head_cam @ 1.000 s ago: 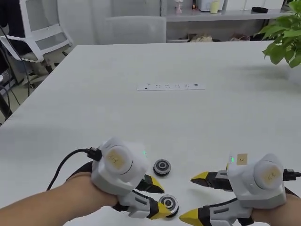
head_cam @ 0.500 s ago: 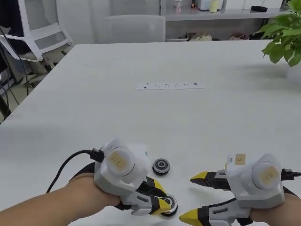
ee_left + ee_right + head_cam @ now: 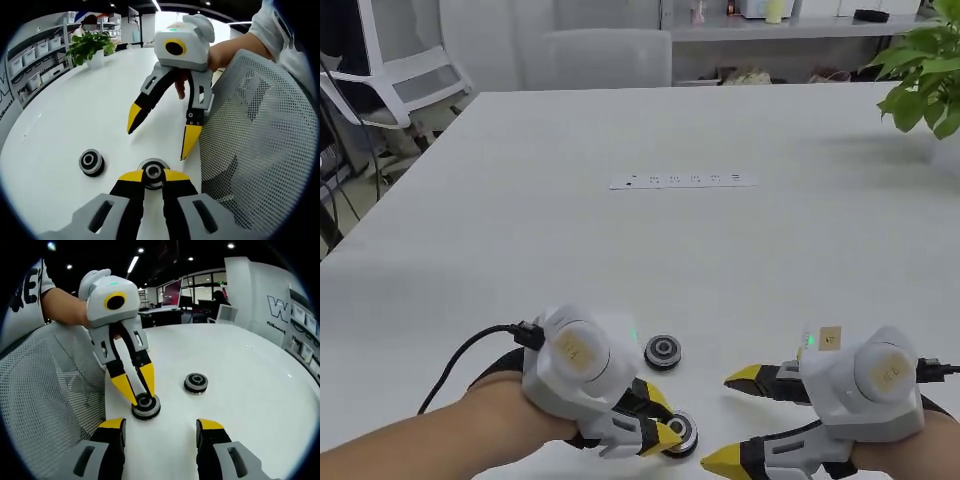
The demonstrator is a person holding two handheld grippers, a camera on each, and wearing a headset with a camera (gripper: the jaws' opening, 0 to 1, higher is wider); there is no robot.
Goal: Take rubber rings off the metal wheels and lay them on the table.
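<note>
Since a second ago the left tool (image 3: 665, 432) has narrowed from a spread stance to a pinch, its yellow tips now pressed against the near wheel (image 3: 682, 432) at the front edge of the worktop (image 3: 720, 260). In the right gripper view those tips grip the wheel's rim from above. The wheel lies flat, and its dark rubber ring is on it. The far wheel (image 3: 663, 352) lies flat just beyond, apart from both tools. The right tool (image 3: 732, 418) holds nothing, its jaws wide apart, pointing toward the near wheel from the right.
</note>
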